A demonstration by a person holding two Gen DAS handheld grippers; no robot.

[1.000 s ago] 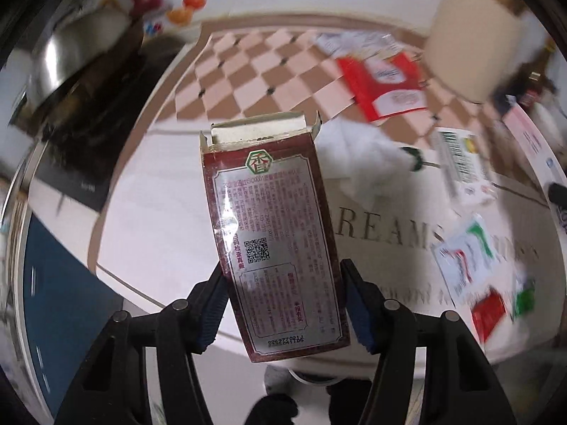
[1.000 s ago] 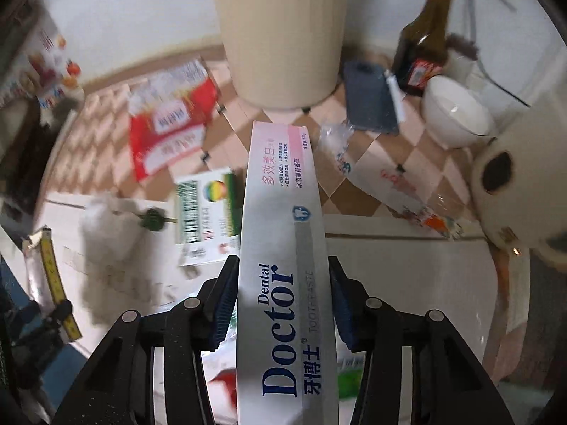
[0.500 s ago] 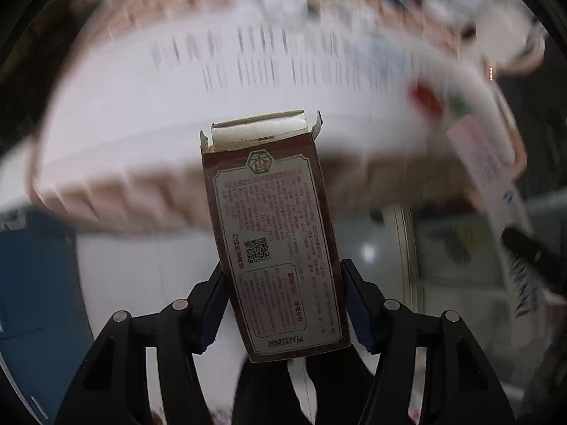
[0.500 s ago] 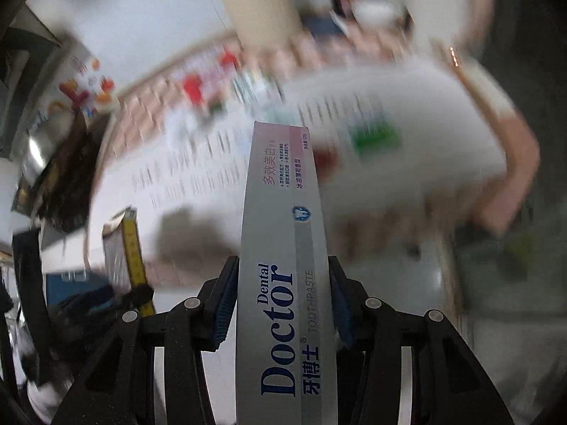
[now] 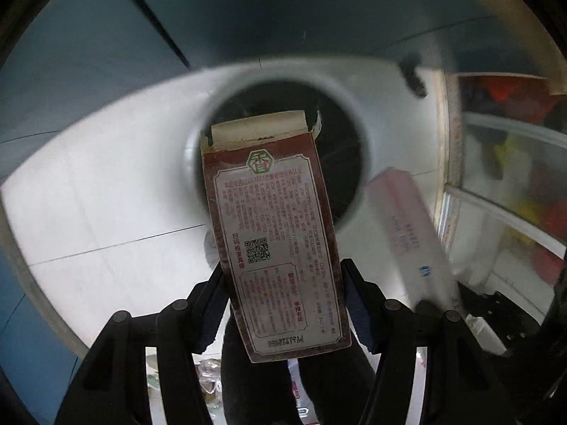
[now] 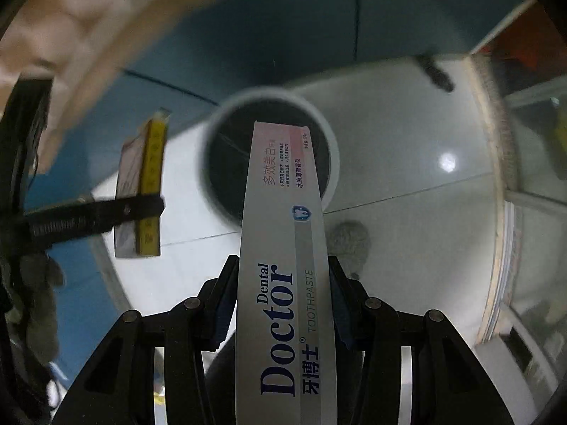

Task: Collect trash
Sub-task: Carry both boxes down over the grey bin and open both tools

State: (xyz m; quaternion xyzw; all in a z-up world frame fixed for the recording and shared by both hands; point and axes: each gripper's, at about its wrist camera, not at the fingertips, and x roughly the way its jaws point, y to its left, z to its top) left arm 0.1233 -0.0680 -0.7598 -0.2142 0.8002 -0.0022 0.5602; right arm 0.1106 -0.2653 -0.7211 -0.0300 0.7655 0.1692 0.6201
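Observation:
My left gripper (image 5: 283, 297) is shut on a dark red carton (image 5: 273, 226) with an open top flap, held above a round white trash bin (image 5: 198, 138) with a dark inside on the floor. My right gripper (image 6: 283, 297) is shut on a long silver and pink toothpaste box (image 6: 283, 248) that points over the same bin (image 6: 329, 148). The toothpaste box (image 5: 411, 233) shows at the right of the left wrist view. The carton (image 6: 141, 184) and the left gripper's finger (image 6: 106, 212) show at the left of the right wrist view.
The bin stands on pale floor tiles (image 5: 106, 212) beside a blue cabinet front (image 5: 88, 53). A glass-fronted shelf unit (image 5: 514, 177) stands at the right. The edge of the table (image 6: 53, 53) is blurred at the upper left of the right wrist view.
Both grippers have swung away from the littered table top and down to the floor, each still holding its box. The bin is now under both boxes.

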